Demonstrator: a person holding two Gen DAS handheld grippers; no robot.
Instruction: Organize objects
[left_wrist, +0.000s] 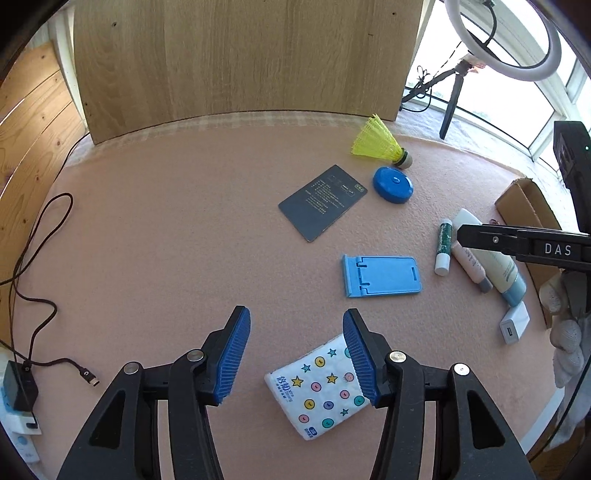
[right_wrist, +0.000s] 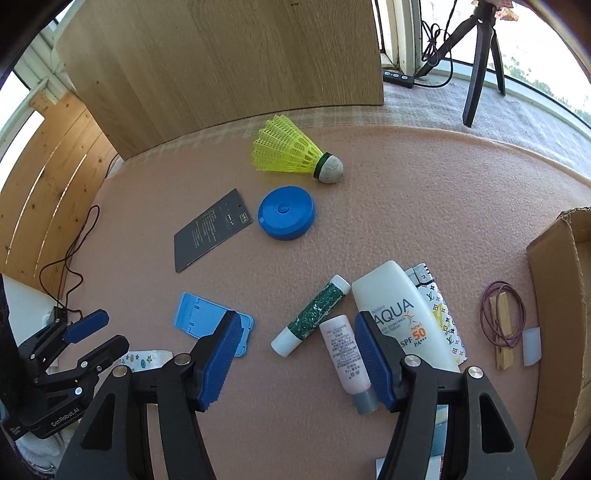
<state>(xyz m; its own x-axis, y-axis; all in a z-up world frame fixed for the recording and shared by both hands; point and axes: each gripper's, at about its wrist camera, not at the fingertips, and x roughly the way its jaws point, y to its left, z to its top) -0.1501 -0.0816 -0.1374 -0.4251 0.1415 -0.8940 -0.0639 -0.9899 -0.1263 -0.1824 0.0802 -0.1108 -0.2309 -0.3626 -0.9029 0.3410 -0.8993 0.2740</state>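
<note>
Two grippers, both mine, hang over the pink tabletop (left_wrist: 155, 229). My left gripper (left_wrist: 296, 356) is spread, nothing pinched, its right pad overlapping the edge of a tissue pack (left_wrist: 319, 387) printed with stars and buttons. My right gripper (right_wrist: 291, 363) is likewise spread and empty; between its pads lie a green glue stick (right_wrist: 312, 315) and a small pink tube (right_wrist: 345, 356), with a white sunscreen bottle (right_wrist: 402, 314) just beside its right pad. Further items: a blue phone stand (left_wrist: 382, 275) mid-tabletop; a dark card (left_wrist: 323, 201) beyond it; a blue round case (left_wrist: 392, 184) just beside the card; a yellow shuttlecock (left_wrist: 380, 142) near the case; a white charger (left_wrist: 514, 322) near the sunscreen; a cardboard box (right_wrist: 554, 295) at the right edge.
</note>
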